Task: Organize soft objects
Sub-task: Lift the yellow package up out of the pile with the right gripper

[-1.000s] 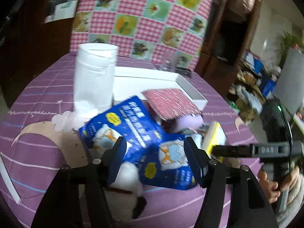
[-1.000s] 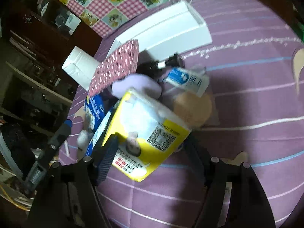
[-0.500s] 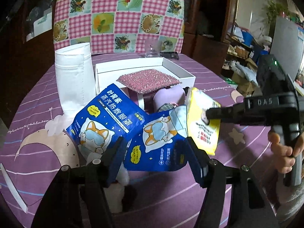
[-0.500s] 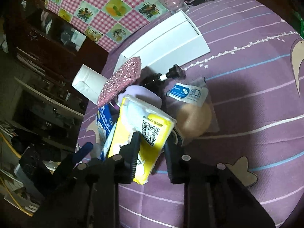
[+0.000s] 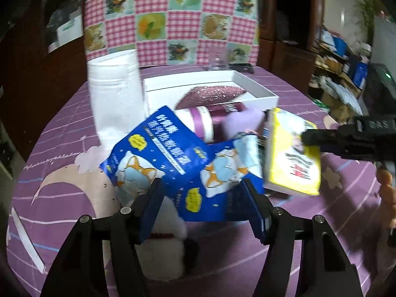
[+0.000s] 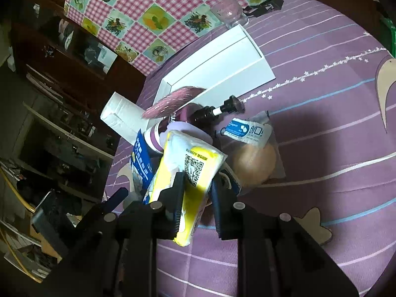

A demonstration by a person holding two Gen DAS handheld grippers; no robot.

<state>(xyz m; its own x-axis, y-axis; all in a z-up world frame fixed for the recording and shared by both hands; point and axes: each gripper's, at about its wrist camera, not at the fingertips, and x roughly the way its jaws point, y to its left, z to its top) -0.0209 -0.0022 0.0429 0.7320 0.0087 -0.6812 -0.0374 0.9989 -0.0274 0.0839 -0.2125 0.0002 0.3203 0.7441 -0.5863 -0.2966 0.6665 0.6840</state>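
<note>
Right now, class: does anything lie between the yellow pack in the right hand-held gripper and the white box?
Yes. The purple bottle and the pink scrubber, propped on the white box's near wall, lie between it and the yellow pack.

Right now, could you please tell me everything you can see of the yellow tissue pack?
The yellow tissue pack is a soft plastic-wrapped packet, yellow and white, with a QR code and red print. It is tilted, raised off the purple tablecloth, and pinched between the closing jaws of the right gripper, its wrapper creased. It sits beside the blue eye-mask packets.
</note>
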